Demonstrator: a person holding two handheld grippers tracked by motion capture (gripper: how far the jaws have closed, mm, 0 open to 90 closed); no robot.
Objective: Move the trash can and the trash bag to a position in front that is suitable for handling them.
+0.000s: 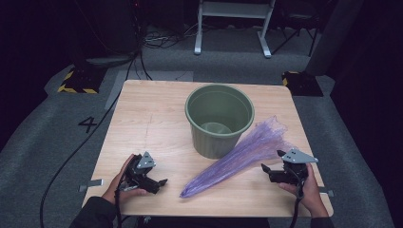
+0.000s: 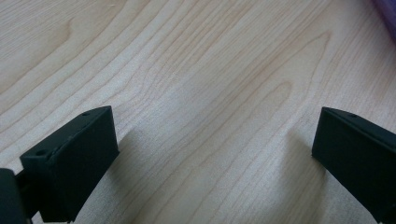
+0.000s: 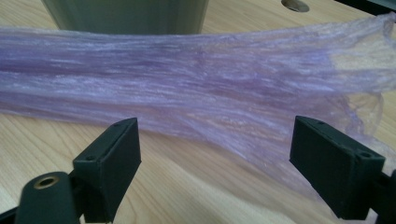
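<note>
Both my grippers, left (image 1: 159,182) and right (image 1: 266,169), gape wide; bag (image 1: 237,156) looks light, flimsy, slippery, so I'd pinch its gathered end.

Crumpled translucent purple bag (image 1: 242,156) flat on table, beside green bucket (image 1: 218,118).

1. The light wooden table (image 1: 142,118) carries everything.
2. A green bin (image 1: 219,118) stands upright on it, beyond and between the left gripper (image 1: 160,183) and right gripper (image 1: 265,169).
3. A purple plastic bag (image 1: 237,159) lies flat between them, just beside the right gripper.
</note>
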